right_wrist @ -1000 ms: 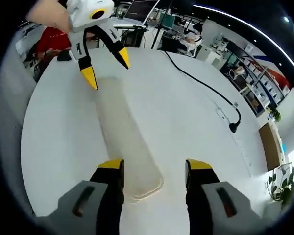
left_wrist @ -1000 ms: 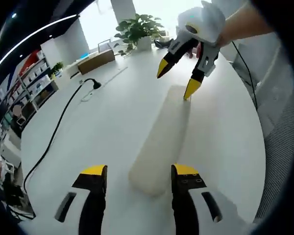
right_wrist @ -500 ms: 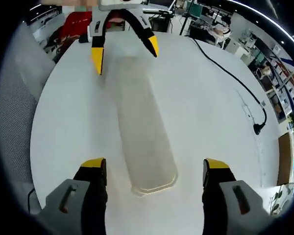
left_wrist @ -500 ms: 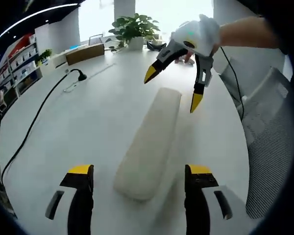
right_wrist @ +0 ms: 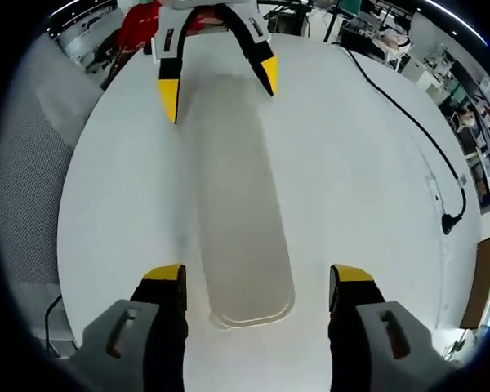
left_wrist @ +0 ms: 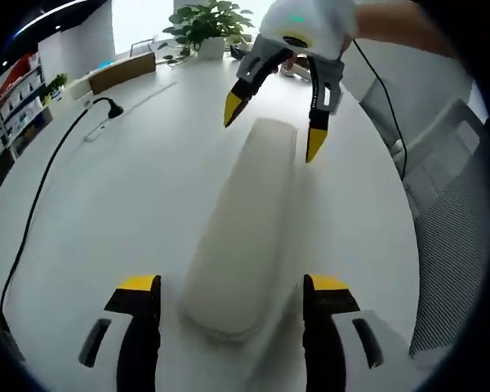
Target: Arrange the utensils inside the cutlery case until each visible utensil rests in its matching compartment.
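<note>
cutlery case (left_wrist: 243, 219): we see it closed, long and off-white, lying flat on the white tabletop (left_wrist: 131, 204); no utensils visible to us.
case vs left gripper (left_wrist: 234, 287): in the left gripper view the near end lies between the two yellow-tipped jaws, case running off toward 12 o'clock; we can't tell if the jaws touch it.
left gripper state: jaws wide apart, one each side of the case end, holding nothing.
case vs right gripper (right_wrist: 258, 279): in the right gripper view (right_wrist: 242, 196) the near rounded end sits between this gripper's jaws, body stretching to 12 o'clock.
right gripper state: jaws spread wide, nothing held.
right gripper seen from left gripper view (left_wrist: 271, 129): at 12 o'clock, tips straddling the far end of the case.
left gripper seen from right gripper view (right_wrist: 219, 88): at 12 o'clock, tips straddling the far end.
cable (left_wrist: 41, 196): black, on the tabletop at 10 o'clock, well apart from the case.
potted plant (left_wrist: 202, 23): far tabletop edge, 12 o'clock.
</note>
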Demonstrator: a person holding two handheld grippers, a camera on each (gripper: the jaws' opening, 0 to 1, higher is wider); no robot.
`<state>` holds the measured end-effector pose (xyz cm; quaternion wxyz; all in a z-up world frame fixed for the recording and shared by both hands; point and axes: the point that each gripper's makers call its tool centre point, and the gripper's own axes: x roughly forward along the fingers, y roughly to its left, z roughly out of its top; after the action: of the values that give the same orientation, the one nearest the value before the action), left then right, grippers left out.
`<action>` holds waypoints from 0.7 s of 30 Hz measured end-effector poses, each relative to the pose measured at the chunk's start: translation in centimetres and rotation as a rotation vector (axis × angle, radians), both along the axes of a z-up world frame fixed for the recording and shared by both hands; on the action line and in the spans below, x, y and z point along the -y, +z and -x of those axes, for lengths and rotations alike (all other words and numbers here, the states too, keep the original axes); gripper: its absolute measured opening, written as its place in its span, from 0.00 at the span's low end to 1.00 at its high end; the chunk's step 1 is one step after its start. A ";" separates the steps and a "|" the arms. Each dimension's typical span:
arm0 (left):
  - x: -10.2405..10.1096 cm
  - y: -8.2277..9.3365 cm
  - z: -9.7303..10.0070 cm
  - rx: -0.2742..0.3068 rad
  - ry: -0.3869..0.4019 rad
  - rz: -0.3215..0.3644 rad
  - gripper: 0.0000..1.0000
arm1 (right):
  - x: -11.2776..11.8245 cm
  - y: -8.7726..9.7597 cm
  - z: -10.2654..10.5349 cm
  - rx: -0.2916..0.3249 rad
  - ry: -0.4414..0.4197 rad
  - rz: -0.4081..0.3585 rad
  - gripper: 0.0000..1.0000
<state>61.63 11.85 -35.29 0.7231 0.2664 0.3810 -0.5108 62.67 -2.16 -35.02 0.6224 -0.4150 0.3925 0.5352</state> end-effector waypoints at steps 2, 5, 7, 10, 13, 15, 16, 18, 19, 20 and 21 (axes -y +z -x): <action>-0.3 -0.3 -0.2 0.023 -0.015 -0.028 0.68 | -0.4 0.3 -0.3 0.006 -0.009 -0.013 0.65; -0.2 -0.2 -0.1 0.012 -0.011 -0.014 0.67 | -0.7 0.5 -0.4 0.006 -0.006 -0.025 0.60; -0.1 -0.2 -0.1 0.014 -0.030 -0.011 0.66 | -0.4 0.4 -0.6 0.014 0.009 -0.006 0.58; 0.0 -0.2 -0.2 0.013 -0.029 -0.012 0.66 | 0.0 0.0 -0.5 0.001 0.013 0.017 0.56; 0.0 -0.2 -0.3 0.013 -0.026 -0.012 0.66 | 0.7 -0.5 -0.3 -0.011 0.019 0.035 0.52; 0.0 -0.2 -0.4 0.013 -0.022 -0.012 0.66 | 0.6 -0.4 0.1 -0.041 -0.005 0.020 0.47; 0.1 -0.3 -0.4 0.012 -0.021 -0.014 0.65 | 0.6 -0.4 0.1 -0.044 -0.005 0.018 0.46; 0.1 -0.3 -0.5 0.012 -0.017 -0.015 0.64 | 0.6 -0.6 0.8 -0.082 -0.022 0.012 0.42; 0.1 -0.3 -0.5 0.012 -0.017 -0.016 0.62 | 0.7 -0.5 0.4 -0.062 -0.015 0.011 0.42; 0.1 -0.2 -0.5 0.013 -0.020 -0.016 0.59 | 0.7 -0.5 0.5 -0.063 -0.014 0.007 0.41; 0.2 -0.1 -0.5 0.013 -0.021 -0.017 0.54 | 0.7 -0.5 0.5 -0.063 -0.015 0.006 0.41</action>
<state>62.15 11.68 -35.41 0.7178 0.2797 0.3777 -0.5136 62.17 -2.84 -35.53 0.6125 -0.3966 0.4166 0.5422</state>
